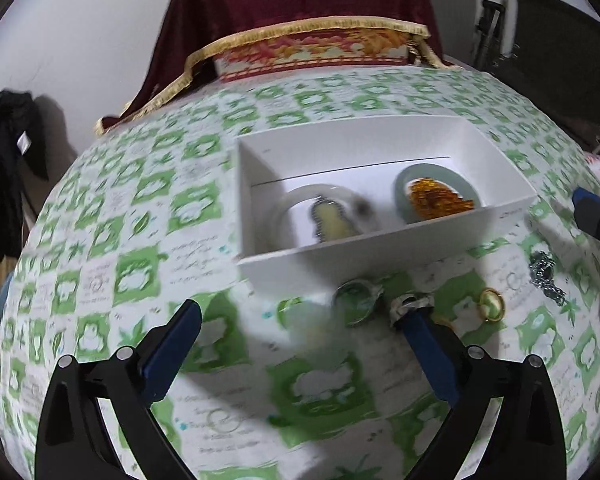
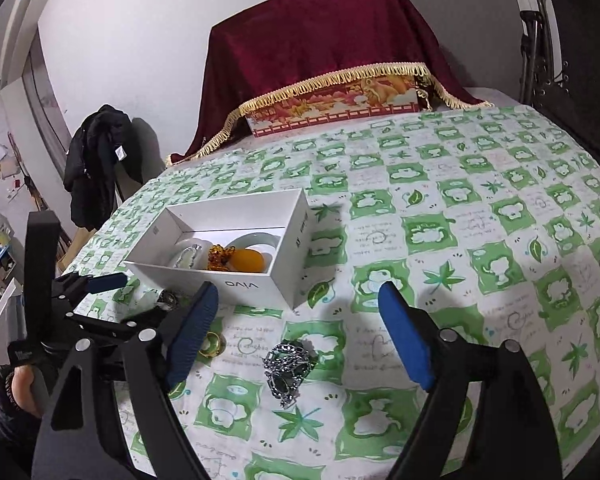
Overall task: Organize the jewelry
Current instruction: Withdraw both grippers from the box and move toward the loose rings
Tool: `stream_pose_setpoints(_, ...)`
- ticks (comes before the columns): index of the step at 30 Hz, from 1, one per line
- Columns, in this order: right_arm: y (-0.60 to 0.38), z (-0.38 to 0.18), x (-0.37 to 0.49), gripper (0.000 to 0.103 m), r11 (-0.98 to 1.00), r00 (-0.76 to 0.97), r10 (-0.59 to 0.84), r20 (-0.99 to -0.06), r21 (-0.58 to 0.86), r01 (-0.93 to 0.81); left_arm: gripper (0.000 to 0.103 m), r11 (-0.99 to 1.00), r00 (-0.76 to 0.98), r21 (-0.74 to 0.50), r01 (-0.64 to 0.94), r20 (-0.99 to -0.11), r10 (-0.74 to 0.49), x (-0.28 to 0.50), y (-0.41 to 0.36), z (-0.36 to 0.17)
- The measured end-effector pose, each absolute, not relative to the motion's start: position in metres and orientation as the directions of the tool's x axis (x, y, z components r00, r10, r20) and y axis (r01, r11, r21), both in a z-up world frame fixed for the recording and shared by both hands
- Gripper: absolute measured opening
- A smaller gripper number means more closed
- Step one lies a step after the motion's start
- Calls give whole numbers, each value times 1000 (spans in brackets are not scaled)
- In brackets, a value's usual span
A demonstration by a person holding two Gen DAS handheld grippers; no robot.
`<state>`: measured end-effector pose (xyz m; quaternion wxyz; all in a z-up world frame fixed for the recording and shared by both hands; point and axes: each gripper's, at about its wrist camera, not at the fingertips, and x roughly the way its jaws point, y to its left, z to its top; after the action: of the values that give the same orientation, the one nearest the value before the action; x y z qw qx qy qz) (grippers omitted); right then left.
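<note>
Both tongs stand released, gripping nothing. The left tongs point(image 1: 300, 320) are spread over the loose pieces just in front of the white box point(image 1: 380, 240); their right finger tip point(image 1: 412, 312) sits against a small silver ring point(image 1: 414, 304), though blur hides whether it truly touches. A greenish ring point(image 1: 356, 300) lies between the fingers, nearest the box's front wall, which suggests the left tongs are lining up to pick one of these two. The right tongs point(image 2: 296, 320) hang wide above a dark silver ornate piece point(image 2: 286, 364), a little farther out from the box, probably poised to close on it.

The box is the gathering place: already inside lie a pale bangle point(image 1: 300, 200) with a pendant point(image 1: 334, 220), and a greenish bangle point(image 1: 440, 176) ringing amber beads point(image 1: 440, 198). A gold ring point(image 1: 490, 304) waits outside, in front of the box, between the silver ring and the ornate piece.

Everything rests on a green-and-white patterned cloth point(image 2: 460, 240) covering the surface. Beyond the box's far side sits something draped in dark red velvet point(image 2: 320, 40).
</note>
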<state>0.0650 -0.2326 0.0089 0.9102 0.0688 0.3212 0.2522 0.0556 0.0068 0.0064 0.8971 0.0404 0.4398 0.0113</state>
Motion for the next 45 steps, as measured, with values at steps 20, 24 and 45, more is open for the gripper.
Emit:
stream_pose_setpoints(20, -239, 2, 62, 79, 864, 650, 503, -570, 317, -391, 100, 995, 658, 31, 97, -752, -41, 33, -8, 22)
stream_pose_setpoints(24, -226, 3, 56, 55, 809, 589, 582, -561, 323, -491, 100, 994, 631, 65, 88, -776, -6, 38, -10, 12)
stream_pose_setpoints(45, -134, -5, 63, 6, 721, 422, 611, -669, 251, -646, 100, 999, 587, 41, -5, -809, 37, 18, 32, 2)
